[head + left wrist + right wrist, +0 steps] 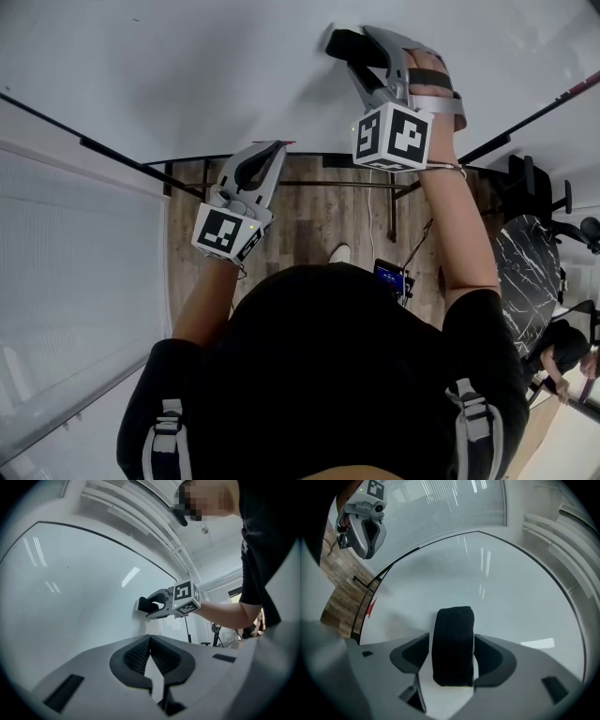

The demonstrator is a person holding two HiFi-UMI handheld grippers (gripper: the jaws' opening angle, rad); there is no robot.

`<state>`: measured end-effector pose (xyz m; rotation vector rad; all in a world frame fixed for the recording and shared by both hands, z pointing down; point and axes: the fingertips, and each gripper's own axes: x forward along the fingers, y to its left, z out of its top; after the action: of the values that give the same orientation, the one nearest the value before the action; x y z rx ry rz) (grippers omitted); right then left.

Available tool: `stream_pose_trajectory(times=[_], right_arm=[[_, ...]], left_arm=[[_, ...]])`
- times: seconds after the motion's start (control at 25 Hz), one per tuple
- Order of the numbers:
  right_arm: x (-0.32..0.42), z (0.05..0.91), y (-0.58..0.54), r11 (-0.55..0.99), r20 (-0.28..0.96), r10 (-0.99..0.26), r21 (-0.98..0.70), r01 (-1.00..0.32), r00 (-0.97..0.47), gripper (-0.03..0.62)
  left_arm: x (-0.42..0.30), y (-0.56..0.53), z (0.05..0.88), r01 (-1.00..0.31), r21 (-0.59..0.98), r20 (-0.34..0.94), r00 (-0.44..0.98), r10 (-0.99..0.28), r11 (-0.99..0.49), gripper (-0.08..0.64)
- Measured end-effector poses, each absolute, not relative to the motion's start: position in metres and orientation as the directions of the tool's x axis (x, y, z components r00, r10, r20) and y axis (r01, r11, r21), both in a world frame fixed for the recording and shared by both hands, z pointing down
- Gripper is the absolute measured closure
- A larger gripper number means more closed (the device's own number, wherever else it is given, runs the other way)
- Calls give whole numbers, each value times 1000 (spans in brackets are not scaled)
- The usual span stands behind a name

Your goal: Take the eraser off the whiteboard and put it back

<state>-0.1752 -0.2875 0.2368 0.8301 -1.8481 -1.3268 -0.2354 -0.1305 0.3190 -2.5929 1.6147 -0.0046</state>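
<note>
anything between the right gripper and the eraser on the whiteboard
Nothing visible does. The eraser sits against the whiteboard, directly between the open jaws of the right gripper, with a gap showing on its left side.

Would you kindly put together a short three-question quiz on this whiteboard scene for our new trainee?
1. True or false: the left gripper has its jaws together and holds nothing.
2. What stands between the open jaws of the right gripper? A) a marker B) the eraser C) nothing
3. Fill in: the eraser sits against the ____.
Key: 1 true; 2 B; 3 whiteboard.
</note>
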Motion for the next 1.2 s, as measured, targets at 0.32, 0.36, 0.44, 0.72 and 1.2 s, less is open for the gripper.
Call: stream_pose_trajectory(times=[0.32,0.36,0.44,0.72,1.2], right_arm=[[-175,233,-292,230,136,-835,966,-114,-534,350],[-175,233,-291,234,137,-834,965,-118,-534,353],[-174,234,-291,247,145,-834,961,-126,-533,357],[-170,234,-278,300,159,-809,940,-164,-566,359],[-162,251,-241,515,213,-716,804,-297,-665,356]], left_arm=[[-241,-129,321,-902,-80,-37,427,-903,-424,557],[-242,-129,321,-903,-81,-36,427,-904,-423,557],[-241,-128,322,-902,-85,-33,426,-904,-423,557],[-240,-130,323,-901,-98,-30,428,-904,-423,557],[-239,-126,326,-900,-111,-23,426,-904,-421,557]])
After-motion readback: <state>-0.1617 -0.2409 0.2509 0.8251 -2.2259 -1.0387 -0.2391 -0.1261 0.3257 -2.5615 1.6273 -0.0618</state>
